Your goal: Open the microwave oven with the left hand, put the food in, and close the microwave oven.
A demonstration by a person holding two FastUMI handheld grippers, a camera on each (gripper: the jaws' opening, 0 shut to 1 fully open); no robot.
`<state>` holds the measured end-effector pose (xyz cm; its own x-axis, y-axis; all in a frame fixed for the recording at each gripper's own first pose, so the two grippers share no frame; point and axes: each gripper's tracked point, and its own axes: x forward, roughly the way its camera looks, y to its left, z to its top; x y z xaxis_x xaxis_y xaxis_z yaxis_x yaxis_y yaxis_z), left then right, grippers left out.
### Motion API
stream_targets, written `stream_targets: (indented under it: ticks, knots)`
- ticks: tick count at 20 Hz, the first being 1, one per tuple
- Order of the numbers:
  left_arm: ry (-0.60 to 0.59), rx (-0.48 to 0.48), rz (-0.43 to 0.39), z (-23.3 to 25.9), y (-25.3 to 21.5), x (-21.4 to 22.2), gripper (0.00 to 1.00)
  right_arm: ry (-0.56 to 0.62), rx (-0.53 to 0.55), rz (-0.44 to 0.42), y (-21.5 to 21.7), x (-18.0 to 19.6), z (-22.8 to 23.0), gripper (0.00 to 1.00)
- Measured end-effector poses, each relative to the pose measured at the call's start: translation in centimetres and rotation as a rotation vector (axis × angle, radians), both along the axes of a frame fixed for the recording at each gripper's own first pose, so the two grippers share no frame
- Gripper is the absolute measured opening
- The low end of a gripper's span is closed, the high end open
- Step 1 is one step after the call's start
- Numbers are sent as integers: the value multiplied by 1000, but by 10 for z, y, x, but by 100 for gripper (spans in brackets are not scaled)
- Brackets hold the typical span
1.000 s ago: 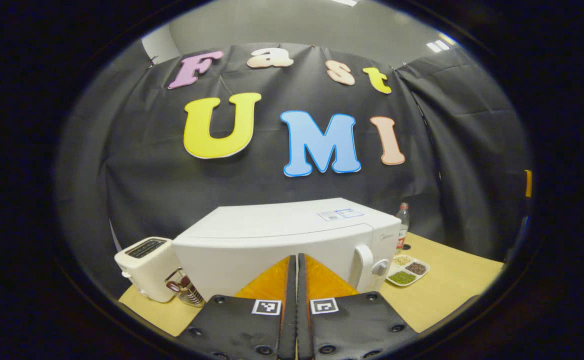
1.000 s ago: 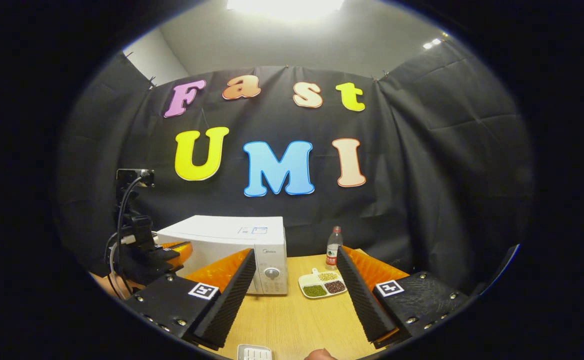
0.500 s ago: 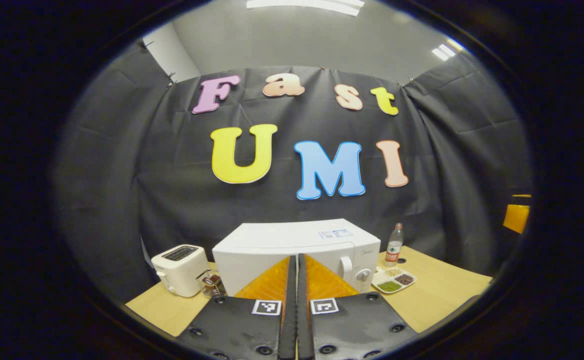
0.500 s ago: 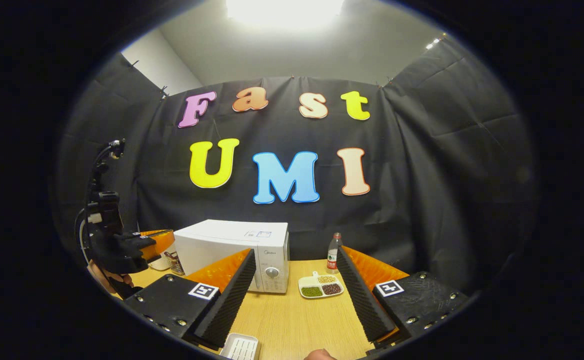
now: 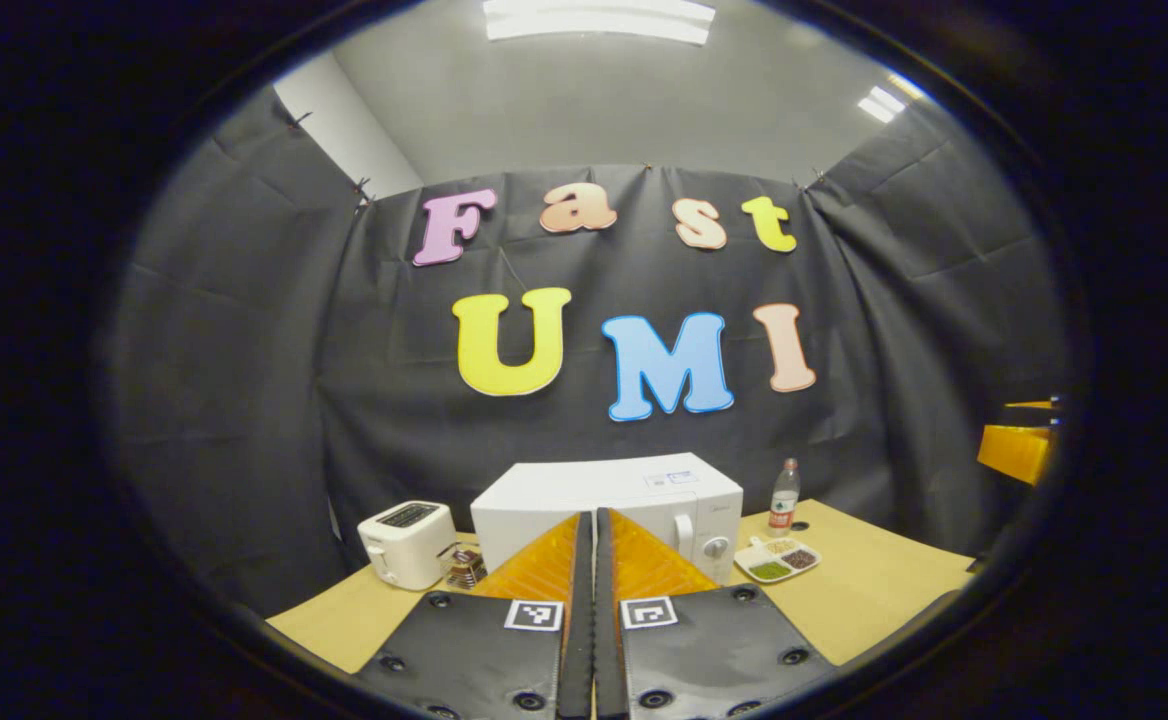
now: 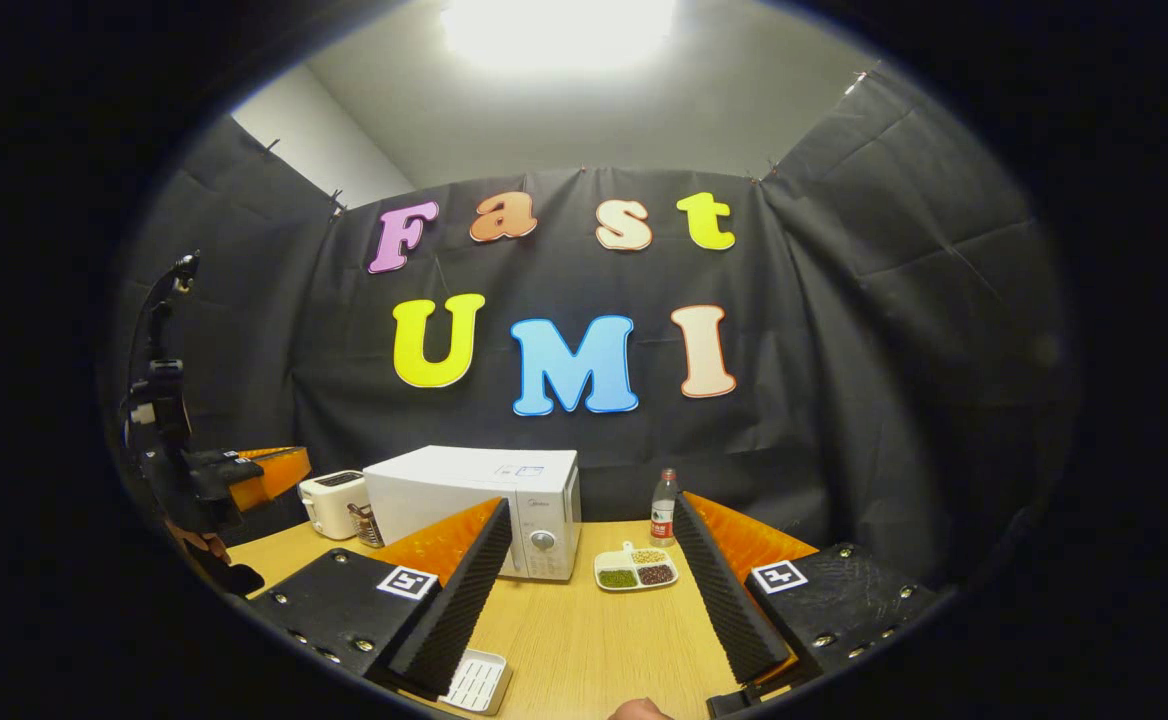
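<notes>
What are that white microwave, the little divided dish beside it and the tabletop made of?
The microwave looks like painted sheet metal or plastic: a smooth white matte shell with crisp edges; which one I cannot tell. The divided dish seems glazed ceramic or plastic: white, rounded rim, holding green, dark and pale grains. The table looks like light wood or wood-grain laminate: fine straight grain lines show.

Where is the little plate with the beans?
In the right gripper view, the plate sits on the table, between the microwave and the bottle.
</notes>
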<state>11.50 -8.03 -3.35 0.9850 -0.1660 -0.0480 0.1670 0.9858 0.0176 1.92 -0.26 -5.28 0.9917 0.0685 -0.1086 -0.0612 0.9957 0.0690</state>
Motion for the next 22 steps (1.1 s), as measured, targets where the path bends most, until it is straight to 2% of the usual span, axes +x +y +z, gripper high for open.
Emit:
stream_targets:
  ticks: [8,9,10,12,14,18,19,20,21,22]
  knots:
    - [-24,11,2,22,35,-40,7,-14,-15,3,21,-11,2,98]
    - [-26,8,-2,22,37,-43,13,-15,-18,-2,23,-12,3,98]
    - [-29,6,8,23,42,-48,7,-16,-18,-2,26,-14,4,98]
    - [-43,3,22,25,52,-55,19,-33,-20,3,35,-17,10,98]
    - [-31,-9,24,18,55,-62,25,-33,-30,4,42,-20,10,98]
    - [-16,-10,22,10,65,-72,58,-39,-29,-1,51,-25,13,98]
    - [-21,-7,22,11,68,-75,72,-41,-30,-4,52,-27,14,98]
    - [-29,-6,23,12,71,-75,70,-41,-30,-8,54,-28,15,98]
    - [-35,-5,25,12,73,-77,88,-43,-29,-10,54,-30,15,98]
    - [-40,-5,30,14,76,-78,90,-42,-28,-13,55,-31,16,98]
